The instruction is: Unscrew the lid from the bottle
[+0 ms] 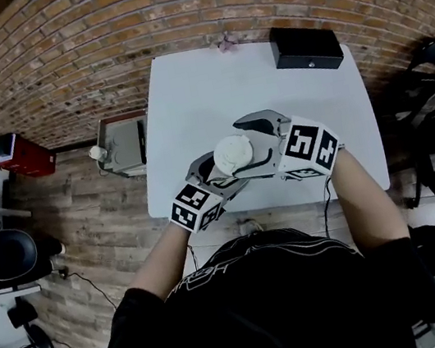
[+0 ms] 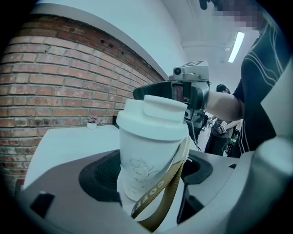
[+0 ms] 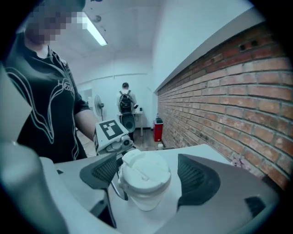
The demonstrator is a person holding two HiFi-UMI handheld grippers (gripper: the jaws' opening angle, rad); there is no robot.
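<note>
Indoor lab or office workroom: white worktop (image 1: pixel 189 107) against a brick wall (image 1: pixel 95 49), wood-plank floor (image 1: pixel 93 224), black office chair (image 1: pixel 2 253), ceiling strip light (image 3: pixel 94 29), another person (image 3: pixel 125 103) far back

Left claw view: bottle (image 2: pixel 149 151) foot and strap (image 2: pixel 170 192) end hidden behind left claw (image 2: pixel 150 172) body, bottom of frame.
Right claw view: bottle lower half hidden behind right claw (image 3: pixel 149 176) body; distant person (image 3: pixel 125 103), centre left, too small for detail.
Head view: bottle body hidden under lid (image 1: pixel 233 154); small pink thing (image 1: pixel 225 43) at far bench (image 1: pixel 188 99) edge, top centre, too small to tell.
</note>
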